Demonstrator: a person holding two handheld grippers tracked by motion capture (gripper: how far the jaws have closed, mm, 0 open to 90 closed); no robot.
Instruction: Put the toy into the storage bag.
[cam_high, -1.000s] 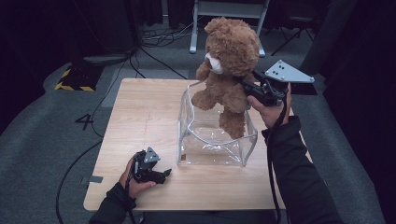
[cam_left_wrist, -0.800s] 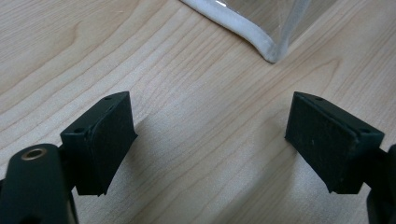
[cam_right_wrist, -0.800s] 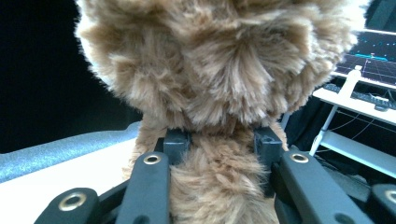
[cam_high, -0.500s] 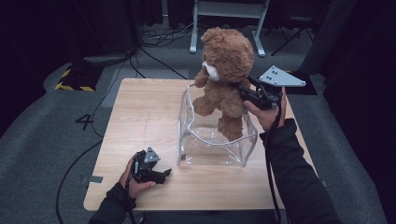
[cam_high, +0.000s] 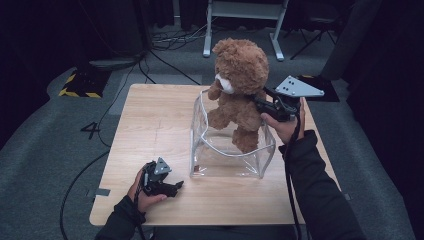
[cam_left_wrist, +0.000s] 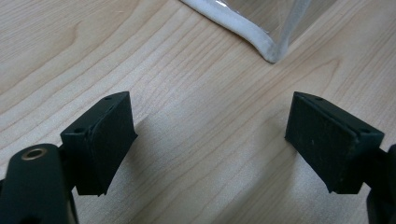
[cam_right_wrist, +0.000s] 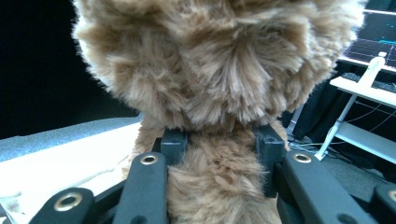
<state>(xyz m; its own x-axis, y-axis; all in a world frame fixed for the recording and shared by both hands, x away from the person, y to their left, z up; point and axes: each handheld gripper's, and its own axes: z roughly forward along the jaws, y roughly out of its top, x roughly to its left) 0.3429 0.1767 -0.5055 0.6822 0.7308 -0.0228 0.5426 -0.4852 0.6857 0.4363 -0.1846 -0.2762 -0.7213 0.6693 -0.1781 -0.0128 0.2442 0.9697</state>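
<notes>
- Brown plush of the teddy bear (cam_high: 241, 90) is seen in the high view, held upright with its legs inside the clear bin (cam_high: 231, 150) on the wooden table (cam_high: 150, 120).
- From the right gripper view, the right gripper (cam_right_wrist: 219, 144) is shown pinching the bear at the neck from behind.
- Spread jaws of the left gripper (cam_left_wrist: 210, 144) are seen over bare wood, near a bin corner.
</notes>
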